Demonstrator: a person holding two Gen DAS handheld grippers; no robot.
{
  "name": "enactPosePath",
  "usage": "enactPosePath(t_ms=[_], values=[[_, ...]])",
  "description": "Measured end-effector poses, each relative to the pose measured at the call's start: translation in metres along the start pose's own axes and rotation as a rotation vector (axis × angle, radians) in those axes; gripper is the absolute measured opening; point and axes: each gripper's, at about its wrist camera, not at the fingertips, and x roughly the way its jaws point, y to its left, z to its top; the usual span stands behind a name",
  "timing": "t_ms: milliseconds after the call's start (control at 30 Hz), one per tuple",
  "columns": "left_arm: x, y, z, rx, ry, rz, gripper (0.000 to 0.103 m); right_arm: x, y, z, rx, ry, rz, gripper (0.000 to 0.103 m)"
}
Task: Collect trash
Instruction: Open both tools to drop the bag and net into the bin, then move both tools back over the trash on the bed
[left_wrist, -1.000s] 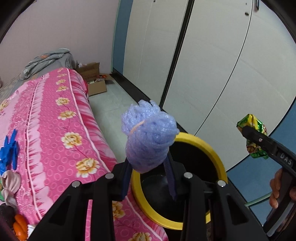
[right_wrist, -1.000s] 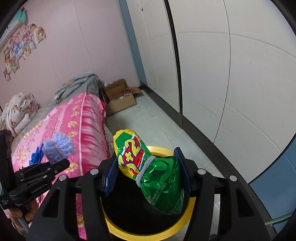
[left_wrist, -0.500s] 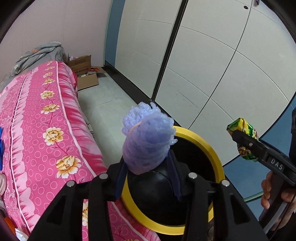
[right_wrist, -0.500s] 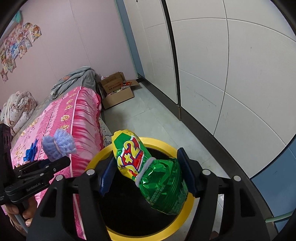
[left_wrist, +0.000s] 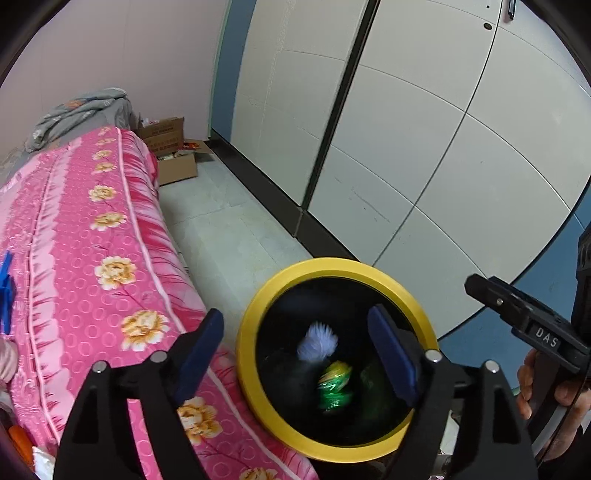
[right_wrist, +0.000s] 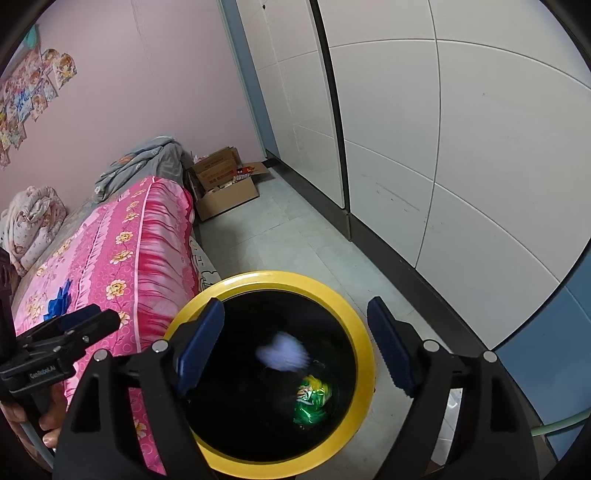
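- Pale wardrobe doors and a pink wall close off the room you are working in, with a light tiled floor running between the doors and the bed.
- Your bed, under a pink flowered cover, fills the left side of both views; a grey bundle of bedding lies at its far end, and one open cardboard box stands on the floor beyond it.
- One black bin with a yellow rim stands on the floor just beside the bed's edge, straight below both grippers.
- Your left gripper has just been opening and now stands wide with nothing between the pads; it has hold of nothing.
- Your right gripper has likewise just been opening, is spread wide and empty, and hangs over the same bin mouth.
- Two pieces of trash show inside the bin, both blurred: one pale purple foam net and one green and yellow snack wrapper lower down beside it. Whether they have landed yet you cannot tell.
- Any further trash lies to your left, away from the bin: a blue scrap sits on the bed cover, and some small items at the lower left edge of the left view are too cut off to name.
- Your left gripper is the nearer one to that side of the bed, so I judge the next reach is its job.
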Motion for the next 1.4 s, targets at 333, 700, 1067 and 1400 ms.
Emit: enactPosePath(t_ms=[333, 700, 1067, 1400], values=[[-0.059, 0.024, 0.0, -0.016, -0.093, 0.097, 0.093, -0.025, 0.018, -0.001, -0.02, -0.037, 0.052, 0.077], [-0.146, 0.079, -0.014, -0.055, -0.203, 0.221, 0.095, -0.06, 0.088, -0.003, -0.12, -0.073, 0.168, 0.081], [-0.217, 0.16, -0.045, -0.127, -0.242, 0.397, 0.095, -0.079, 0.186, -0.017, -0.237, -0.044, 0.317, 0.082], [-0.261, 0.244, -0.087, -0.238, -0.231, 0.529, 0.095, -0.082, 0.254, -0.046, -0.331, 0.004, 0.397, 0.082]])
